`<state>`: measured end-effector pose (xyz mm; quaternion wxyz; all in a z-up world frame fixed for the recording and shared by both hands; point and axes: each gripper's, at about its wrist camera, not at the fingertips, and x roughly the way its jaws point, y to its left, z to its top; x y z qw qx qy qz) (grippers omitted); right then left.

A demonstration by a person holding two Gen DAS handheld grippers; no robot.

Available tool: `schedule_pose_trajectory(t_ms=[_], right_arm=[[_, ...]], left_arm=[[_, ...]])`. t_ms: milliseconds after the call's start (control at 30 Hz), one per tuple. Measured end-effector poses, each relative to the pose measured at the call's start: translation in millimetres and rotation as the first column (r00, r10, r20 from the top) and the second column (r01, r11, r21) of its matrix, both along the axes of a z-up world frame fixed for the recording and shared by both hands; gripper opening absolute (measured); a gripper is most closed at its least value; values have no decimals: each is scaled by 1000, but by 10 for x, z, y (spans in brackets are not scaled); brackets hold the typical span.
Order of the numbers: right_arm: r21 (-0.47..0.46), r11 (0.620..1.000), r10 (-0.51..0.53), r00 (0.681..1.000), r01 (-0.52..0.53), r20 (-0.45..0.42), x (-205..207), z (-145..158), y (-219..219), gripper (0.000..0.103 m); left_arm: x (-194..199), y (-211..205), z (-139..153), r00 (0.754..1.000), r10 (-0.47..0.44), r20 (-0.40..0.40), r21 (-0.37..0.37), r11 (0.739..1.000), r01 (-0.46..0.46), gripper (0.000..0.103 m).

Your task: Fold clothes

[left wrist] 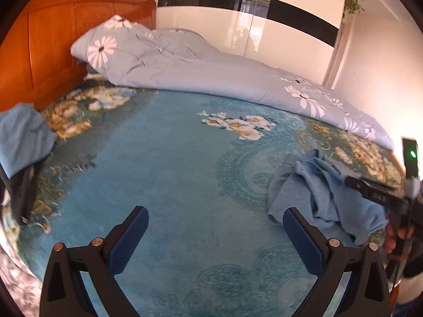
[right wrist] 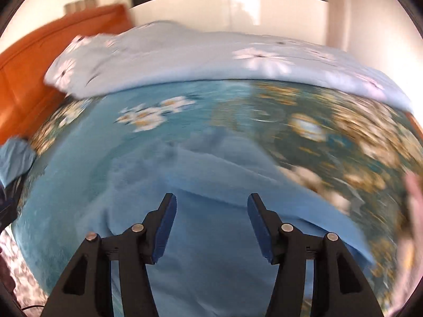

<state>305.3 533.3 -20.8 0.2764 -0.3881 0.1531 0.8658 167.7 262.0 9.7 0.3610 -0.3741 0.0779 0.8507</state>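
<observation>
A crumpled light blue garment (left wrist: pixel 325 192) lies on the teal floral bedspread (left wrist: pixel 171 163), to the right of my left gripper (left wrist: pixel 215 215), which is open and empty above the bedspread. In the right wrist view the same light blue garment (right wrist: pixel 206 185) spreads under and ahead of my right gripper (right wrist: pixel 211 202), which is open with nothing between its pads. That view is motion-blurred. The right gripper's body (left wrist: pixel 375 190) shows at the right edge of the left wrist view, over the garment.
A pile of other clothes, light blue (left wrist: pixel 21 137) over dark (left wrist: pixel 23 195), sits at the left edge of the bed. A pale blue floral duvet (left wrist: pixel 211 66) lies bunched along the far side. An orange wooden headboard (left wrist: pixel 39 39) stands at the left.
</observation>
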Motion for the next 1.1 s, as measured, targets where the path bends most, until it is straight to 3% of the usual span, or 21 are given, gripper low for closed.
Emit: schedule_pose_trajectory(t_ms=[67,167,233,367,533,700,867,967,1100], right_arm=[[69,997,21,999,-24,37,-198,-54,-62,57],[154,987,19,994,-35,107,-343,-156,-63,54],[133,991,3,995,-17,103,-286,-177,13,5],[52,998,-33,999,35,-33,233,7,84,4],[120,988,-87,992,98,-95,1061,297,-69,4],[177,950,-251,967,256,-51,1956,311,-80,4],[79,885,-462,886,459,28,2614,75,256,4],[23,874,-486,873,486,22,2759,-14,239,5],[67,864,-502,865,499,25,2877,72,75,12]], left_arm=[[-5,-46,-7,1000,11,-21,-23,1000,-11,103],[-89,-133,-48,999,26,29,-10,1000,-26,103],[-119,-164,-57,998,30,53,7,1000,-31,103],[-98,-129,-54,998,27,55,29,999,-29,103],[-30,103,-127,996,-32,78,14,999,31,103],[74,421,-198,988,-119,102,6,993,119,103],[298,763,-252,967,-235,102,-21,971,239,103],[464,886,-269,949,-305,81,-57,949,310,103],[642,909,-287,927,-374,34,-110,920,375,103]])
